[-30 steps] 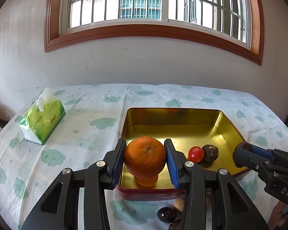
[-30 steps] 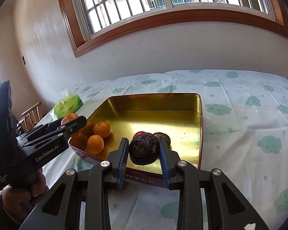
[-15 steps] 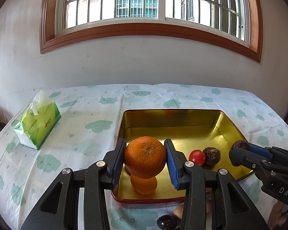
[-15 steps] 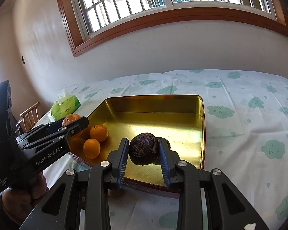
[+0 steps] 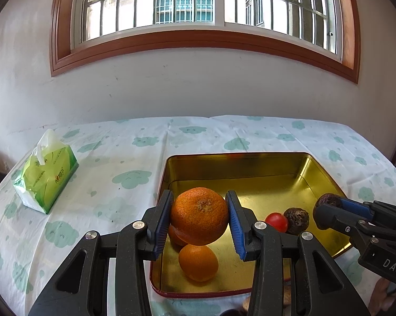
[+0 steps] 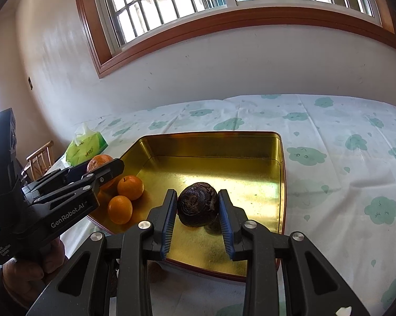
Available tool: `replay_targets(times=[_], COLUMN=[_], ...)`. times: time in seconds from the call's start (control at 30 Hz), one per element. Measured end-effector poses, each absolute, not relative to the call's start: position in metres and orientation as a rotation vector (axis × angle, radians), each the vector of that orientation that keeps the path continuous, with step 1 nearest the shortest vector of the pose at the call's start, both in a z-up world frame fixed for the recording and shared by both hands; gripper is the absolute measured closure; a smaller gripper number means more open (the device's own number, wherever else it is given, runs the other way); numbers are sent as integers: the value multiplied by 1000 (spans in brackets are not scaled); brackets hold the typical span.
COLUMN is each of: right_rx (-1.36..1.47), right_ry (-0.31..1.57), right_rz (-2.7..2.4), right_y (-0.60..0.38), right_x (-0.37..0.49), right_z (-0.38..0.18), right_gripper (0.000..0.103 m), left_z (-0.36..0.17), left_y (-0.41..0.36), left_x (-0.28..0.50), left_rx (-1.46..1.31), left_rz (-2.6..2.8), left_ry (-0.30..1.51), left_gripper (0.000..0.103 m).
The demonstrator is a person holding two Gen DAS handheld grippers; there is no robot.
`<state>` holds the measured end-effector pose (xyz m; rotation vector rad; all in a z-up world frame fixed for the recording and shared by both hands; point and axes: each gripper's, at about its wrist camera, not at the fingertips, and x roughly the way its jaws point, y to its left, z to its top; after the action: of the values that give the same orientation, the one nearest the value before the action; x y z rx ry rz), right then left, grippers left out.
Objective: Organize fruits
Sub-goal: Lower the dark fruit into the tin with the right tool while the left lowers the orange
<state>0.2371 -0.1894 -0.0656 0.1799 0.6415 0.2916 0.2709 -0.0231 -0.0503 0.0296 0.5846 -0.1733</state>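
Two oranges (image 5: 198, 262) in gold tin (image 5: 250, 168), left tongs (image 5: 199, 223) gripping orange (image 5: 199, 217), right tongs (image 6: 197, 212) gripping dark fruit (image 6: 198, 204)

We see a table (image 5: 119, 158) under a pale cloud-print cloth, a green tissue pack (image 5: 46, 176) at its left, a gold tin tray (image 5: 240, 163) just beside centre

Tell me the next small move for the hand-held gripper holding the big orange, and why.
Probably lower the left hand-held gripper and release: the large round orange hangs above the gold metal tin, over two smaller oranges already lying there.
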Motion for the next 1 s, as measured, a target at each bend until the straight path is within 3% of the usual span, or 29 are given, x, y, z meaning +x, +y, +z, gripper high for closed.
replay_targets(times=[1.0], right_rx=[195], right_ry=[649], right_rz=[275], right_y=[-191], right_x=[253], right_z=[-80], right_gripper=[74], left_z=[-60], left_y=[-22], left_x=[289], left_rx=[39], left_rz=[-181], left_ry=[580], left_gripper=[62])
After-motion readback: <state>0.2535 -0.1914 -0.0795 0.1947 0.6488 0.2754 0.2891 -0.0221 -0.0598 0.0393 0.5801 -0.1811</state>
